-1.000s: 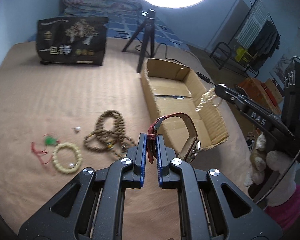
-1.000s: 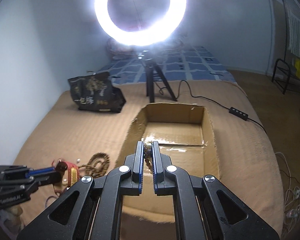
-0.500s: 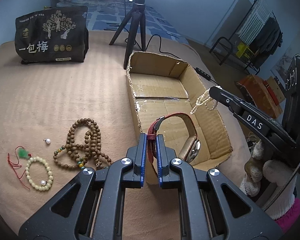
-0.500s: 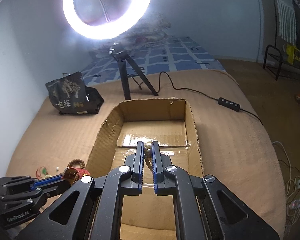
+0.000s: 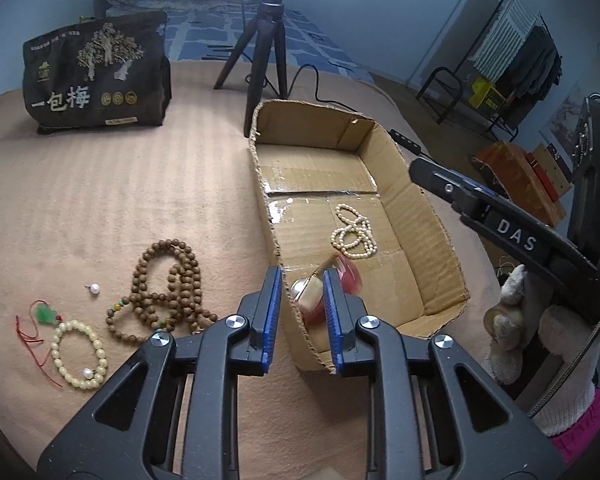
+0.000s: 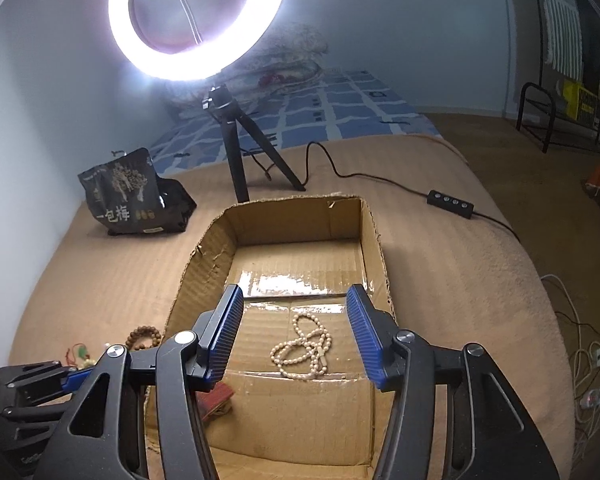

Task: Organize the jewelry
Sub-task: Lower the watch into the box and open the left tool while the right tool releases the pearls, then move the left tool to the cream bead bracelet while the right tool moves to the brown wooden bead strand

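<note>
Both our grippers have their jaws spread wide with nothing pinched. The left gripper hangs over the near-left wall of the cardboard box, and the red-strap watch shows between its fingers as a blur, touching neither pad as far as we can tell. From the right wrist view the watch sits at the box's near-left corner, half hidden behind our finger, so whether it's resting on the floor we can't say.

The right gripper is over the near end of the box, and the pearl necklace lies loose on the box floor, about mid-length, nearer the right wall.

Outside the box, on the tan blanket left of it, the brown wooden bead strand is piled just beside the box's left wall. Further toward the blanket's left edge we've got the pale bead bracelet, a green pendant on red cord touching it, and one loose pearl stud between them and the brown beads.

Toward the blanket's far edge there's a black snack bag at the left and the ring light's tripod just behind the box's far wall.
</note>
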Available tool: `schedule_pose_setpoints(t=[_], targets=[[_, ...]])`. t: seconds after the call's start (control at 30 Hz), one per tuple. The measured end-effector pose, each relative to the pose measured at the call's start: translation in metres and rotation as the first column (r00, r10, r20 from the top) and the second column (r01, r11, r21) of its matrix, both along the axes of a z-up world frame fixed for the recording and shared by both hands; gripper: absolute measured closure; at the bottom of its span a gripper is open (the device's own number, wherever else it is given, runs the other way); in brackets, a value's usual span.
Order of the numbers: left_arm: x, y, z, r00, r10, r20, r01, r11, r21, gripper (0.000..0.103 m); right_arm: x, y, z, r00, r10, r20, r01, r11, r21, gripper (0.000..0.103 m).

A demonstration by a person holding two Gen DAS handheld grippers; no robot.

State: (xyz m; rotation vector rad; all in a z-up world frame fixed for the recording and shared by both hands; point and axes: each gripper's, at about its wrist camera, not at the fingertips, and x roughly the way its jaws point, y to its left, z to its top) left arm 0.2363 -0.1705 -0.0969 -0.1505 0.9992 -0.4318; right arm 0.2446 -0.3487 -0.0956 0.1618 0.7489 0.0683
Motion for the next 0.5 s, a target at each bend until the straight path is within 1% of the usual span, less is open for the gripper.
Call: schedule_pose_setpoints(t=[0.13, 0.3, 0.5], targets=[[-0.001, 0.008, 0.003, 1.000, 0.016, 0.005, -0.016, 1.000, 0.000, 0.083, -0.004, 0.005, 0.007, 1.000, 0.004, 0.009, -0.004, 1.000, -0.010, 0.050], [-0.006, 0.018, 0.011, 0.999, 0.024, 0.031, -0.025, 1.000, 0.013, 0.083, -0.009, 0.010, 0.014, 1.000, 0.013, 0.012, -0.012, 1.000, -0.025, 0.050], [-0.012, 0.039, 0.018, 0.996, 0.037, 0.076, -0.042, 0.997, 0.064, 0.083, -0.019, 0.018, 0.023, 0.999, 0.030, 0.022, -0.029, 0.998, -0.050, 0.050]])
